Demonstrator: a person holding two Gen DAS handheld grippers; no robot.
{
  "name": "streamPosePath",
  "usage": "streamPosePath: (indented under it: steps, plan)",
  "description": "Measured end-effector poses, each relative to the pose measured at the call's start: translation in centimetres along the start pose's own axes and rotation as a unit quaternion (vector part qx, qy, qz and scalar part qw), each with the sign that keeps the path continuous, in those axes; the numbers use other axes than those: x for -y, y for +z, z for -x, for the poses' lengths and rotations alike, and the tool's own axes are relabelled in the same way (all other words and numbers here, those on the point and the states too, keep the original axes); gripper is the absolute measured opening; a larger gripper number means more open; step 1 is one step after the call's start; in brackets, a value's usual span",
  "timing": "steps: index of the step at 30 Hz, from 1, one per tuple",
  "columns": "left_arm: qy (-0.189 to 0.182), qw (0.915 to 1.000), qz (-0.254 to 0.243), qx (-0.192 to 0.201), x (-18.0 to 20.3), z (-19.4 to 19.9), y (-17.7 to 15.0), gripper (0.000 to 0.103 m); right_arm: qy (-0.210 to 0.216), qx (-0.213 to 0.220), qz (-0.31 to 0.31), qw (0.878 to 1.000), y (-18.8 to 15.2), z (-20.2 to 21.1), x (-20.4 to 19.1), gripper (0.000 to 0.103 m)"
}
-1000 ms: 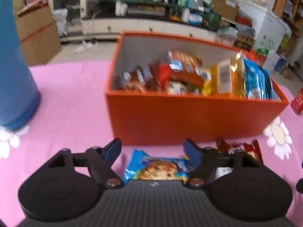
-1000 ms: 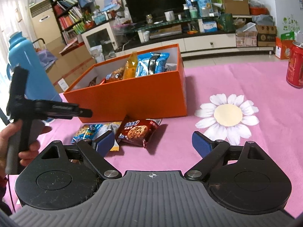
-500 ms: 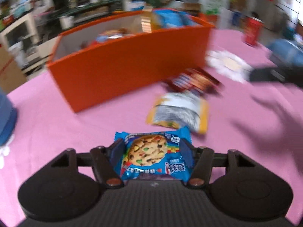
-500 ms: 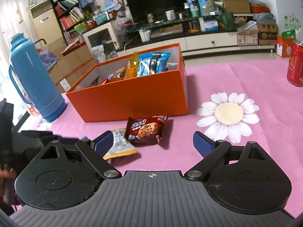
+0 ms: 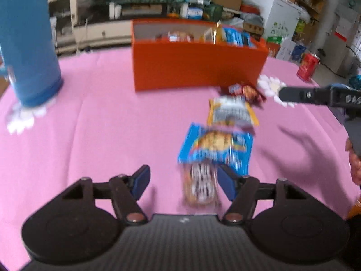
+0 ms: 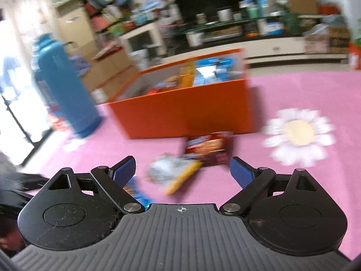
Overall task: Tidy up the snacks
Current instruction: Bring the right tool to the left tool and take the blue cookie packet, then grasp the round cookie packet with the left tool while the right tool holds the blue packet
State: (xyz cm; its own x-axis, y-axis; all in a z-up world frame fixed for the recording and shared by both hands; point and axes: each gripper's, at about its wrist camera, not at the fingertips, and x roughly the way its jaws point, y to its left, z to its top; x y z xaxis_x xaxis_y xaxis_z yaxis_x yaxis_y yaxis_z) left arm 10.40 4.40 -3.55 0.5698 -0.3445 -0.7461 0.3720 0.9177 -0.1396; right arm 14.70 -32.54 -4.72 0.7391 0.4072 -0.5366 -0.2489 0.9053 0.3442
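An orange box (image 5: 198, 67) holding several snack packs stands on the pink tablecloth; it also shows in the right wrist view (image 6: 187, 113). A blue cookie pack (image 5: 216, 149) lies on the cloth just ahead of my left gripper (image 5: 182, 178), which is open, with the pack near its right finger. A yellow and silver pack (image 5: 231, 113) and a dark red pack (image 5: 246, 91) lie further on. My right gripper (image 6: 182, 169) is open and empty, with the yellow pack (image 6: 173, 172) and the red pack (image 6: 207, 146) ahead of it. Both views are blurred.
A tall blue thermos (image 5: 24, 45) stands at the left of the cloth (image 6: 61, 85). A red can (image 5: 308, 65) stands far right. A white daisy print (image 6: 297, 133) lies right of the box. The right gripper's tool (image 5: 315, 96) reaches in from the right.
My left gripper held the blue cookie pack half a second ago; now it is open and the pack lies on the cloth. My right gripper has swung and moved closer to the packs.
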Motion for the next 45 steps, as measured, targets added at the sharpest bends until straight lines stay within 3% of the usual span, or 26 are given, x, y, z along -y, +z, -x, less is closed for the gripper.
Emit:
streamPosePath:
  steps: [3, 7, 11, 15, 17, 19, 22, 30, 34, 36, 38, 39, 42, 45]
  plan:
    - [0.013, 0.9994, -0.032, -0.009, 0.6, -0.3, -0.9, 0.068, 0.062, -0.019, 0.068, 0.996, -0.5, -1.0, -3.3, 0.08]
    - [0.004, 0.9975, -0.068, -0.016, 1.4, -1.3, -1.0, 0.071, 0.078, -0.056, 0.112, 0.989, -1.0, -3.8, -5.9, 0.076]
    - [0.003, 0.998, -0.058, -0.023, 1.2, -3.2, -1.1, 0.07, 0.063, -0.088, 0.111, 0.988, -1.3, -7.0, -6.9, 0.066]
    - [0.01, 0.9977, -0.064, -0.018, 1.5, -4.1, -0.8, 0.07, 0.033, -0.11, 0.144, 0.983, -2.0, -9.2, -8.2, 0.064]
    - [0.019, 0.9974, -0.068, -0.013, 1.6, -4.4, -0.7, 0.068, 0.025, -0.121, 0.155, 0.98, -2.5, -9.9, -8.6, 0.048]
    - [0.023, 0.9969, -0.074, -0.009, 1.8, -4.5, -0.9, 0.066, 0.012, -0.125, 0.152, 0.98, -2.8, -10.2, -8.5, 0.038]
    - [0.024, 0.9966, -0.078, -0.003, 1.9, -4.3, -1.2, 0.061, -0.015, -0.121, 0.151, 0.981, -2.9, -9.3, -7.8, 0.033]
    - [0.037, 0.9972, -0.066, -0.003, 2.1, -4.7, -0.8, 0.061, -0.09, -0.106, 0.064, 0.988, -4.9, -3.3, -2.0, 0.033]
    - [0.052, 0.9966, -0.063, -0.009, 2.9, -4.6, -0.4, 0.06, -0.094, -0.094, 0.018, 0.991, -5.8, -0.6, -0.8, 0.038]
    - [0.057, 0.9958, -0.071, -0.002, 3.2, -4.1, -0.4, 0.065, -0.089, -0.081, 0.021, 0.992, -5.8, 0.3, -1.2, 0.046]
    - [0.057, 0.9957, -0.073, 0.0, 3.2, -3.8, -0.1, 0.065, -0.089, -0.066, 0.04, 0.993, -5.7, 0.9, -1.8, 0.066]
    - [0.058, 0.9957, -0.073, -0.001, 3.1, -3.9, 0.0, 0.065, -0.091, -0.061, 0.051, 0.993, -5.8, 1.1, -2.0, 0.069]
    - [0.061, 0.9956, -0.071, -0.009, 3.0, -4.7, 0.4, 0.065, -0.101, -0.055, 0.079, 0.99, -6.1, 0.8, -2.6, 0.07]
    - [0.061, 0.9955, -0.071, -0.014, 3.2, -5.4, 0.4, 0.065, -0.095, -0.07, 0.069, 0.991, -6.4, 0.1, -2.4, 0.07]
